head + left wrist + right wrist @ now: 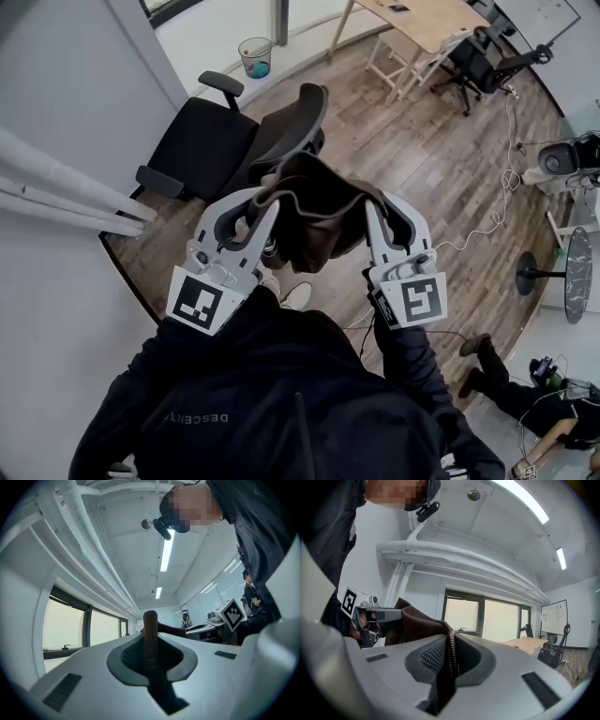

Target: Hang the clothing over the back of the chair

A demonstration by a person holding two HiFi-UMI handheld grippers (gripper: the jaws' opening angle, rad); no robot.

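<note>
Clothing [319, 220], dark brown zipped knit, slung between left gripper [270, 208] and right gripper [375, 211], each clamped shut on an edge. Black mesh office chair [239, 141] at eleven o'clock — best carry the cloth spread and above the backrest before lowering.

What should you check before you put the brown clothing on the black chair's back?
1. The left hand-held gripper is shut on the brown clothing: ok.
2. The right hand-held gripper is shut on the zipper edge: ok.
3. Clothing held between both, off the floor: ok.
4. The chair back is bare: ok.
5. Clothing draped over the chair back: not ok, not yet.
6. Hanging end high enough to clear the chair back: cannot tell.
</note>
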